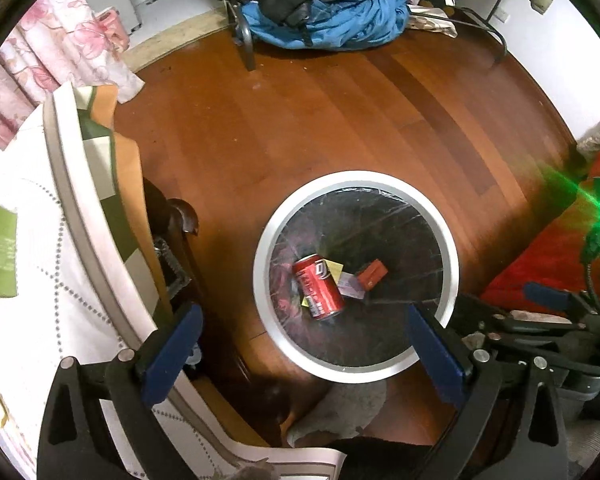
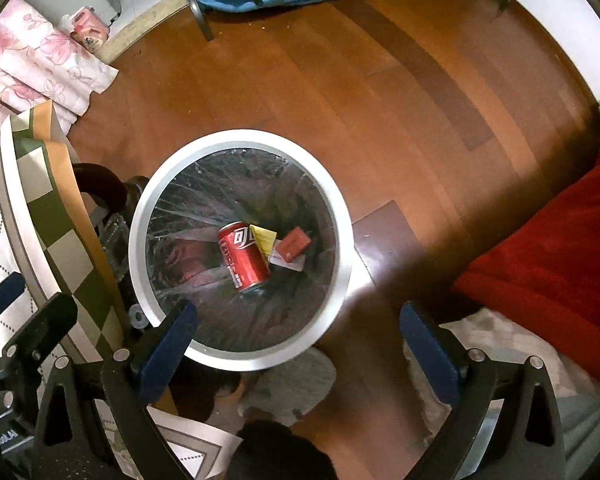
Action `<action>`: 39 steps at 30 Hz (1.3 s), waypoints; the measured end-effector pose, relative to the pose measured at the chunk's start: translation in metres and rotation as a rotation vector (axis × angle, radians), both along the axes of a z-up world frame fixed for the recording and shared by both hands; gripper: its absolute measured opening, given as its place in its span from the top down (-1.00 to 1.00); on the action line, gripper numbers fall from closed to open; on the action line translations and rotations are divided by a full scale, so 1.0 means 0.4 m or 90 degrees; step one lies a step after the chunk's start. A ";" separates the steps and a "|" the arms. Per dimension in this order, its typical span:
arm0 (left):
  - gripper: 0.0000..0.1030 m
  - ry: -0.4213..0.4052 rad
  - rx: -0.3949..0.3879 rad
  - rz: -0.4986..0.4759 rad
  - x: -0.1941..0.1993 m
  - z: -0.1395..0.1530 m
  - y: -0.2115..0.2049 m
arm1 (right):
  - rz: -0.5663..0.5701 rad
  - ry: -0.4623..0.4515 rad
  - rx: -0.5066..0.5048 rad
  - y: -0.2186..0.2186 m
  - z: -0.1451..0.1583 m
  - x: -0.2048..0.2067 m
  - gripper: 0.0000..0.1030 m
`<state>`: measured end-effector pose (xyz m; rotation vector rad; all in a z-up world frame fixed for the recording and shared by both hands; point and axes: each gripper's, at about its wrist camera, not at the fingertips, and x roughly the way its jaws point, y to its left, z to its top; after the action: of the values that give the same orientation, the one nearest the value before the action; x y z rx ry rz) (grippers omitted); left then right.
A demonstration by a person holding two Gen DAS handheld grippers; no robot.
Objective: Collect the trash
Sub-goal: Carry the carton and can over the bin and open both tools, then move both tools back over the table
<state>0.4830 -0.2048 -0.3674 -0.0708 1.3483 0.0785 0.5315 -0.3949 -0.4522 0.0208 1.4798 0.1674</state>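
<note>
Both tongs hang wide open and empty above the round white bin (image 1: 356, 372), left tongs (image 1: 300, 352) and right tongs (image 2: 296, 344). The trash lies inside on the shiny black bag: a smooth red can (image 1: 319, 286), a little red box (image 1: 372, 273) and yellow paper (image 2: 264, 238). It looks dropped in to tidy up.

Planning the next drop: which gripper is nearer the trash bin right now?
Hard to call; perhaps the right. Both open, empty grippers hover above the trash bin: the right gripper over its near rim, the left gripper likewise.
</note>
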 end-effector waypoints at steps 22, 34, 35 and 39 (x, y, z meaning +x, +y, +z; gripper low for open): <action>-1.00 -0.100 0.005 0.024 -0.151 0.273 -0.009 | -0.016 -0.119 0.026 -0.041 0.370 -0.174 -0.98; -1.00 -0.213 0.083 0.197 -0.353 0.517 0.299 | 0.156 -0.190 0.111 0.318 0.625 -0.280 -0.98; -1.00 -0.216 0.101 0.234 -0.383 0.518 0.358 | 0.177 -0.189 0.116 0.374 0.626 -0.284 -0.99; -1.00 -0.186 0.135 0.343 -0.471 0.470 0.536 | 0.214 -0.154 0.147 0.613 0.588 -0.283 -0.98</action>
<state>0.2948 0.0096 -0.1793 -0.2555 0.9939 0.6407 0.4182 -0.1499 -0.2168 -0.0607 1.2086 0.5935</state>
